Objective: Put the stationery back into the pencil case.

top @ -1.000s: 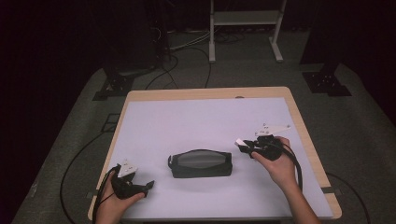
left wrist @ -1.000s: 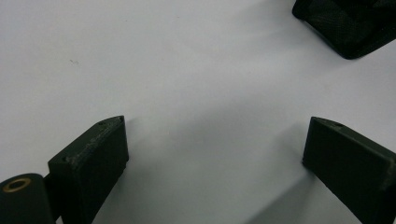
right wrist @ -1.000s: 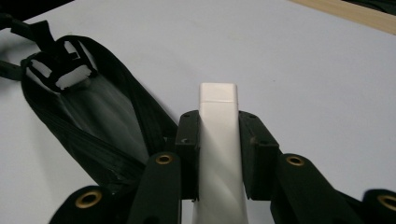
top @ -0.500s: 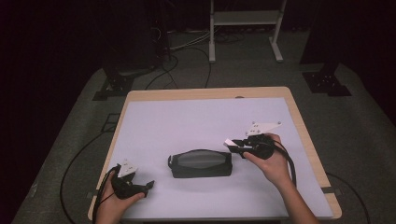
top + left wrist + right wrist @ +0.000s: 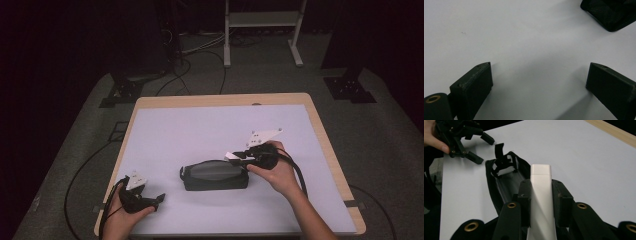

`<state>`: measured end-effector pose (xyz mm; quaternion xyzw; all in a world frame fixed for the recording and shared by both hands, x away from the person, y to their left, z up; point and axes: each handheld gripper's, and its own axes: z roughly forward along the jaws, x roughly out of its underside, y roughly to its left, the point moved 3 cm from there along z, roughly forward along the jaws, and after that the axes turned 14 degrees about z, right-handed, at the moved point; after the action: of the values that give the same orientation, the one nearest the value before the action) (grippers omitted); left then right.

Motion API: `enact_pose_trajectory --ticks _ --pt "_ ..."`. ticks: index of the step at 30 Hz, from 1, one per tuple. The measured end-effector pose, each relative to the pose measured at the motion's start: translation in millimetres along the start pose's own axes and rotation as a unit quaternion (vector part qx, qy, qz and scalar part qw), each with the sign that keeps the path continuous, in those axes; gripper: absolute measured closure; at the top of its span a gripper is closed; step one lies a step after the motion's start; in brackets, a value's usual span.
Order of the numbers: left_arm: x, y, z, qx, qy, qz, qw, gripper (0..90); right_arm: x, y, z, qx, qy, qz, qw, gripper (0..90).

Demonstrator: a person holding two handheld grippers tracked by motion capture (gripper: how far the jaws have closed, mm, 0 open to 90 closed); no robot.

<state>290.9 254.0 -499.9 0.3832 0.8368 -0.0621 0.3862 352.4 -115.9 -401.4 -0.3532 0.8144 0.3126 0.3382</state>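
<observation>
Dark room, cables all over the floor, and a wood-edged table (image 5: 320, 131) with a pale sheet over it. Lower middle of the high view is 1 black pouch (image 5: 215, 175), lying flat and long, and in the right gripper view it's unzipped with the opening facing up.

The right gripper (image 5: 541, 192) is clamped on 1 white rectangular block (image 5: 541, 185), which pokes out past the jaw tips. In the high view it hovers right at the pouch's right end, just above the opening.

The left gripper (image 5: 150, 200) is off in the lower left of the high view, well apart from the pouch, jaws spread wide with nothing between them, low over bare sheet.

My guess is the block is headed into the pouch. Nothing's pinning the pouch down, so if the block catches the soft rim it could just shove the pouch along or fold the opening shut. The block's also smooth, so it might slip in the jaws.

Count: 1 pouch, 1 block, 2 grippers.
</observation>
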Motion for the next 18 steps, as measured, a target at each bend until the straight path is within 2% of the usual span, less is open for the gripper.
enact_pose_trajectory --ticks 11,18 --pt "0.0 -0.4 0.0 0.001 0.000 -0.002 1.0000 5.8 -9.4 15.5 25.7 -0.024 0.027 -0.028 0.9990 70.3" --pt "0.0 -0.4 0.0 0.001 0.000 -0.002 1.0000 5.8 -11.4 18.9 39.0 -0.036 0.033 -0.032 0.9983 70.2"
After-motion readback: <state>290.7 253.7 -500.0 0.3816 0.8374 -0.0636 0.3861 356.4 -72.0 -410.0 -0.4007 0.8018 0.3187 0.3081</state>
